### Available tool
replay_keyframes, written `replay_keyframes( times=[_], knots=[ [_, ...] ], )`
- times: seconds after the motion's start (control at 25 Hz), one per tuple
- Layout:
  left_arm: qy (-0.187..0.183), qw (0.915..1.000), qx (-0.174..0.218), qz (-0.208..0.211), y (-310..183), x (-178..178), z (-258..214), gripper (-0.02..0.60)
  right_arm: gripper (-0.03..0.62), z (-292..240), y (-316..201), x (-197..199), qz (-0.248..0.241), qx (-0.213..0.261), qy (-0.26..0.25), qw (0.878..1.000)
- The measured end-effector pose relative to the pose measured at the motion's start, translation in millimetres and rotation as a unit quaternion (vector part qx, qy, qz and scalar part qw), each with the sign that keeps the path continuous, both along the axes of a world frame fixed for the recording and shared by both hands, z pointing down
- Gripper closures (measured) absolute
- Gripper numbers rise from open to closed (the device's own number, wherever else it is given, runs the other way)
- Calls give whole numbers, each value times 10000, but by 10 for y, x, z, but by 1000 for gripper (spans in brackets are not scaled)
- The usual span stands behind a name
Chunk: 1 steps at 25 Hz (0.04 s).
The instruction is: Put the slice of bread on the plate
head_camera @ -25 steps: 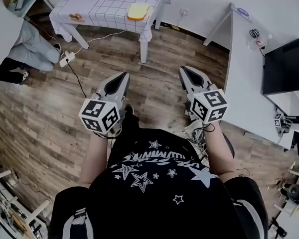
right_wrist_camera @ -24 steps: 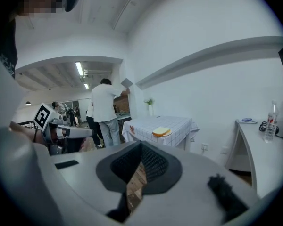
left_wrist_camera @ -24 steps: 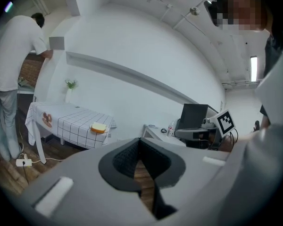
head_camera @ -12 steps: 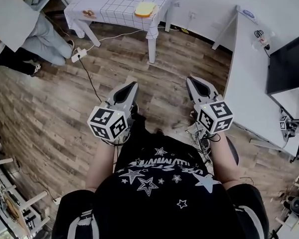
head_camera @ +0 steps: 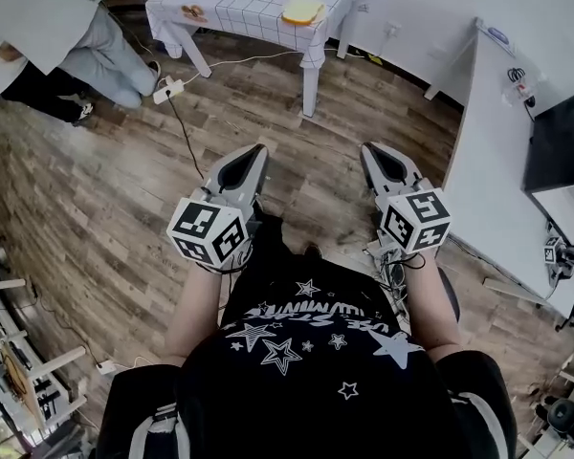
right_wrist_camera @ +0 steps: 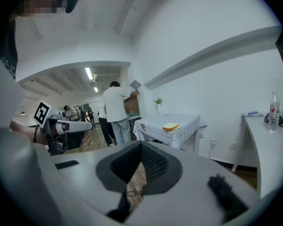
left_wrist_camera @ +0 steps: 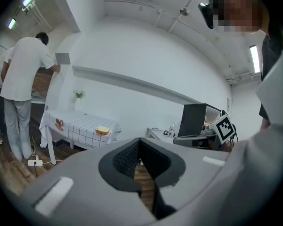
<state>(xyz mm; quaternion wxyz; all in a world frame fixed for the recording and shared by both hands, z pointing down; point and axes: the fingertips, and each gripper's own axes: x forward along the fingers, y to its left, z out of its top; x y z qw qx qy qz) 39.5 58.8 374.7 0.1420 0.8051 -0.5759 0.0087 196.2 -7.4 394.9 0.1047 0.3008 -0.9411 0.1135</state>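
You are holding both the left gripper (head_camera: 253, 153) and the right gripper (head_camera: 374, 151) with jaws clenched and empty. The slice of bread (head_camera: 302, 10) is lying on the desk (head_camera: 231, 0), well ahead, between the 2.

Seen from above, a person holds two grey, wedge-shaped two-jaw tools side by side in front of the torso. The left gripper (head_camera: 256, 151) and the right gripper (head_camera: 371, 148) both point forward and slightly downward, apart from each other. Each has its jaws closed tip to tip on nothing. A black-and-white marker cube (head_camera: 209, 232) caps each gripper's rear, above a bare left forearm (head_camera: 193, 304) and right forearm (head_camera: 429, 299).
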Motion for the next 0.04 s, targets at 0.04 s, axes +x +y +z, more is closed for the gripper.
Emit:
replay_keyframes(
  times=[0.04],
  knots=[
    [26,10000,21,-8,18,-27,2,572,580,5,15,-46,-44,16,2,10000]
  ],
)
